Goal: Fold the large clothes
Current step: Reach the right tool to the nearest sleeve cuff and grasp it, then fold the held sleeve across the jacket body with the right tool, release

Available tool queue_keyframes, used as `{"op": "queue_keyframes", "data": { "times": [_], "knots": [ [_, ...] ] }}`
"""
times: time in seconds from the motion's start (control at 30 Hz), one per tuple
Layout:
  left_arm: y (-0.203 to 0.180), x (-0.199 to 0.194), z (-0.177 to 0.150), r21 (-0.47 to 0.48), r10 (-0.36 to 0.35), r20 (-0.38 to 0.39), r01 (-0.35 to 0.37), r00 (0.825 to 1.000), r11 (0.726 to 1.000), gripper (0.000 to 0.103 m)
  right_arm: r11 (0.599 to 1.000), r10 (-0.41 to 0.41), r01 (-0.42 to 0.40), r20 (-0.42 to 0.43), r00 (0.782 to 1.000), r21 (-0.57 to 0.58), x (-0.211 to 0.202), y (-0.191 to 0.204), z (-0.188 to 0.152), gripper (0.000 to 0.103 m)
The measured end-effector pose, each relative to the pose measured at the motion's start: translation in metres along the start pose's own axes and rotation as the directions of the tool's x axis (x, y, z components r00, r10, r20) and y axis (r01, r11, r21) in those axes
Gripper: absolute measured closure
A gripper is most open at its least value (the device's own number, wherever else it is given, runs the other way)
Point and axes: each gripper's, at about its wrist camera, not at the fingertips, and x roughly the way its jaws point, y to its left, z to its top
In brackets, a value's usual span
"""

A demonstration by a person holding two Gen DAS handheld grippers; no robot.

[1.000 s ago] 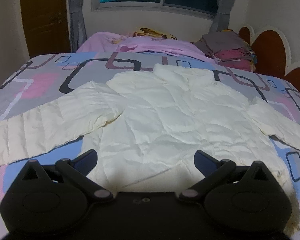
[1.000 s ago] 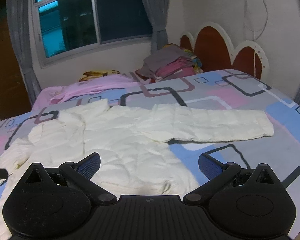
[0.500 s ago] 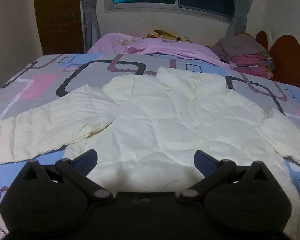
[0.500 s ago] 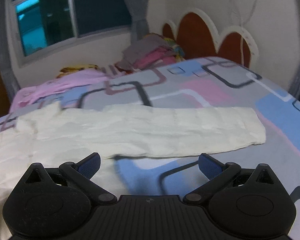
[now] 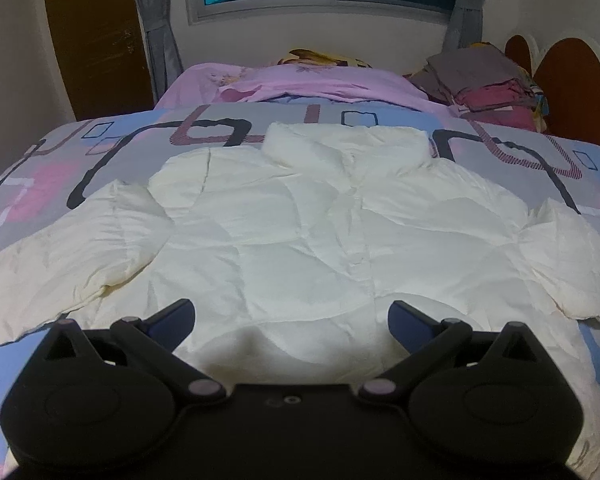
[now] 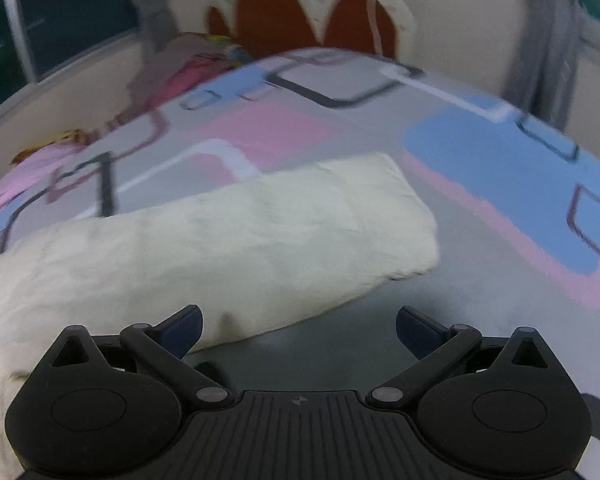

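A cream quilted jacket (image 5: 300, 232) lies spread flat on the bed, collar toward the window, both sleeves stretched out to the sides. My left gripper (image 5: 291, 316) is open and empty, hovering over the jacket's lower hem. In the right wrist view the jacket's right sleeve (image 6: 236, 240) lies across the bedspread, its cuff (image 6: 408, 216) pointing right. My right gripper (image 6: 299, 326) is open and empty just above the sleeve's near edge, short of the cuff.
The bed carries a patterned grey, pink and blue bedspread (image 5: 60, 168). A pink blanket (image 5: 300, 84) and a stack of folded clothes (image 5: 484, 84) lie at the far side. A scalloped headboard (image 6: 320, 20) stands at the right. A door (image 5: 96, 32) is at back left.
My right gripper has swung right and moved in low toward the right sleeve's cuff end. My left gripper has moved closer over the jacket's hem and centred on the body. Both stay open.
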Motion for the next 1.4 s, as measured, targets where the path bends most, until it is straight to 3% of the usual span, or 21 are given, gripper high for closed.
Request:
{"op": "queue_keyframes", "data": {
  "times": [0.17, 0.2, 0.23, 0.33, 0.4, 0.47, 0.5, 0.57, 0.67, 0.77, 0.93, 1.1, 1.4],
  "knots": [
    [-0.003, 0.003, 0.001, 0.021, 0.02, -0.002, -0.02, 1.0, 1.0, 0.0, 0.993, 0.003, -0.001, -0.013, 1.0, 0.121, 0.023, -0.023, 0.008, 0.001],
    [-0.003, 0.003, 0.001, 0.022, 0.024, -0.002, -0.024, 1.0, 0.999, 0.0, 0.99, 0.003, -0.002, -0.004, 1.0, 0.139, 0.028, -0.025, 0.01, 0.004],
    [-0.002, 0.003, 0.002, 0.024, 0.029, -0.002, -0.029, 1.0, 0.999, 0.0, 0.989, -0.001, 0.0, 0.005, 1.0, 0.15, 0.031, -0.026, 0.012, 0.015],
    [0.0, 0.002, 0.003, 0.037, 0.046, 0.002, -0.046, 0.999, 0.998, 0.0, 0.985, -0.022, 0.015, 0.04, 0.999, 0.173, 0.036, -0.028, 0.021, 0.019],
    [0.002, 0.001, 0.004, 0.036, 0.047, 0.005, -0.047, 0.999, 0.998, 0.0, 0.985, -0.032, 0.022, 0.059, 0.998, 0.172, 0.038, -0.028, 0.024, 0.032],
    [0.004, 0.0, 0.006, 0.033, 0.045, 0.013, -0.046, 0.999, 0.998, 0.0, 0.987, -0.041, 0.029, 0.071, 0.997, 0.155, 0.04, -0.026, 0.026, 0.055],
    [0.005, -0.001, 0.006, 0.032, 0.046, 0.016, -0.047, 0.999, 0.998, 0.0, 0.987, -0.038, 0.025, 0.078, 0.996, 0.16, 0.039, -0.026, 0.026, 0.059],
    [0.007, -0.002, 0.007, 0.031, 0.048, 0.021, -0.048, 0.999, 0.998, 0.001, 0.986, -0.019, 0.004, 0.089, 0.996, 0.167, 0.038, -0.028, 0.027, 0.083],
    [0.01, -0.003, 0.007, 0.031, 0.024, 0.026, -0.024, 0.999, 0.999, 0.002, 0.992, -0.007, -0.009, 0.126, 0.992, 0.125, 0.028, -0.019, 0.028, 0.093],
    [0.016, -0.005, 0.008, 0.023, 0.014, 0.029, -0.015, 0.999, 1.0, 0.002, 0.997, 0.024, -0.038, 0.188, 0.982, 0.073, 0.009, 0.001, 0.031, 0.096],
    [0.038, -0.011, 0.01, -0.011, 0.006, 0.054, -0.006, 0.998, 1.0, 0.002, 0.988, 0.154, -0.14, 0.28, 0.948, -0.07, -0.035, 0.065, 0.034, 0.096],
    [0.078, -0.013, 0.013, -0.058, -0.004, 0.07, 0.008, 0.998, 0.998, 0.002, 0.932, 0.331, -0.259, 0.3, 0.895, -0.253, -0.076, 0.163, 0.014, 0.096],
    [0.168, -0.009, 0.009, -0.108, 0.022, 0.08, -0.013, 0.997, 0.994, 0.002, 0.787, 0.551, -0.464, 0.126, 0.825, -0.406, -0.111, 0.335, -0.085, 0.096]
  ]
}}
